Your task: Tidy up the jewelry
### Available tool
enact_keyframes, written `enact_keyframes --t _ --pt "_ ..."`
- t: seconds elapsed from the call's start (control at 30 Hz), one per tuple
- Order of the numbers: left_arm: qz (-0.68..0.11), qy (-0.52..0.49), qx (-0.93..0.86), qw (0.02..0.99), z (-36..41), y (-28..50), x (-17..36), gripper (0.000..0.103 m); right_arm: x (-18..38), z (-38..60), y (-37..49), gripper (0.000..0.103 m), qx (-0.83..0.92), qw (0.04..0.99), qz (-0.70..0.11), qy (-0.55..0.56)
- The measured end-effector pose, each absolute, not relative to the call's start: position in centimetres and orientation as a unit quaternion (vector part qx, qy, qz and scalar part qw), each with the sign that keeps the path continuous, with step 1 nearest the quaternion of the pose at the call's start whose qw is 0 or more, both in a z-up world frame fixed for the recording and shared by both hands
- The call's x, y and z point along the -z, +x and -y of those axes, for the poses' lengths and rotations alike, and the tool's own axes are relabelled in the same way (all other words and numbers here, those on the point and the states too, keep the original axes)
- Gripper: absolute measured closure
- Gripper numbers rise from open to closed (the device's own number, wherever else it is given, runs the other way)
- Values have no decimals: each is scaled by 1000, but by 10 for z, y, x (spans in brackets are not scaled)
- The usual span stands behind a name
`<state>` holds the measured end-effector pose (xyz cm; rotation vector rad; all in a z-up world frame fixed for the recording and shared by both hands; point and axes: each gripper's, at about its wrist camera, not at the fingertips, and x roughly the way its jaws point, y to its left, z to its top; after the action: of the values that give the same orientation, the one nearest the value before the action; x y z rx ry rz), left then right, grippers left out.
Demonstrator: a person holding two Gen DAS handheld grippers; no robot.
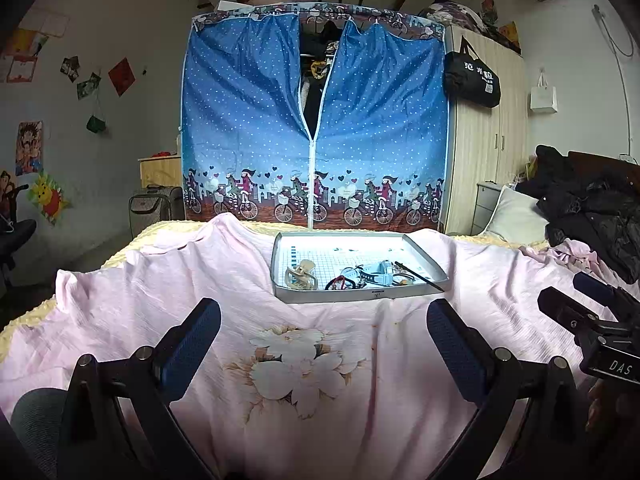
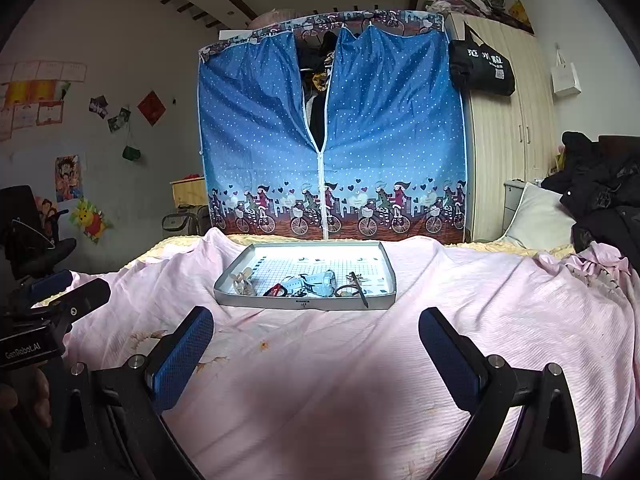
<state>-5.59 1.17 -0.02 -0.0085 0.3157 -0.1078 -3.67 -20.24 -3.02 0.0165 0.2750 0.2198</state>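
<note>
Here: one tray holding one claw clip, one watch; both grippers' fingers wide, empty.

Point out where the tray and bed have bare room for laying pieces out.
The tray is free across its far half, behind the hair claw and the blue watch; its near edge is crowded. The pink sheet between tray and both open tongs is bare, also left of the tray.
</note>
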Motion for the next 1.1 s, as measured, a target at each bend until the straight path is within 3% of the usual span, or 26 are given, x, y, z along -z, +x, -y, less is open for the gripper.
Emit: enact_keyframes --t 1.1 --pt "-158 -3 54 986 -12 -56 0 2 34 200 -38 0 -111 984 -141 7"
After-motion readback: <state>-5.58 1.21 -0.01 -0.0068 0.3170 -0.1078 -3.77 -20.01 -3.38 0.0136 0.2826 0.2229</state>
